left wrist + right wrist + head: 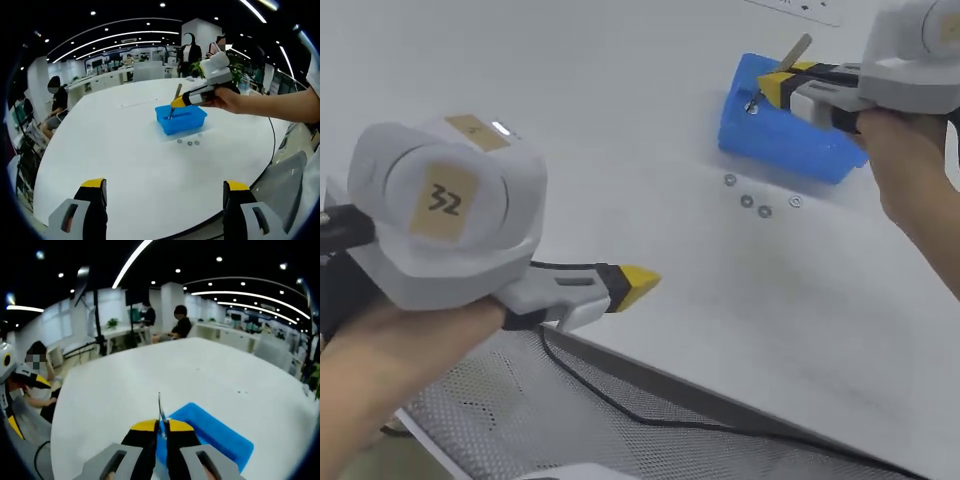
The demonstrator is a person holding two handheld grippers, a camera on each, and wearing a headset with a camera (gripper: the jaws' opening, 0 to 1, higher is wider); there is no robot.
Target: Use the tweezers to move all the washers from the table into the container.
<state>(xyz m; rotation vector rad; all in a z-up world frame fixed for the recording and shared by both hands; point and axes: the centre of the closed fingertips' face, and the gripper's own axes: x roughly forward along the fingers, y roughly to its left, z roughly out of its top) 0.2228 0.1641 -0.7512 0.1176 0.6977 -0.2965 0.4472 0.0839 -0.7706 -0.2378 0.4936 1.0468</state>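
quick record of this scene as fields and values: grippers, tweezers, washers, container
left gripper: open, holding nothing, near the table's edge
right gripper: shut on the tweezers, above the container
tweezers: tips pointing down into the container
washers: four loose on the table, just beside the container
container: blue, open-topped, contents not clear
table: white

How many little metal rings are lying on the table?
4, all beside the blue container: a washer at left, two in the middle, one at right. More may hide inside the container.
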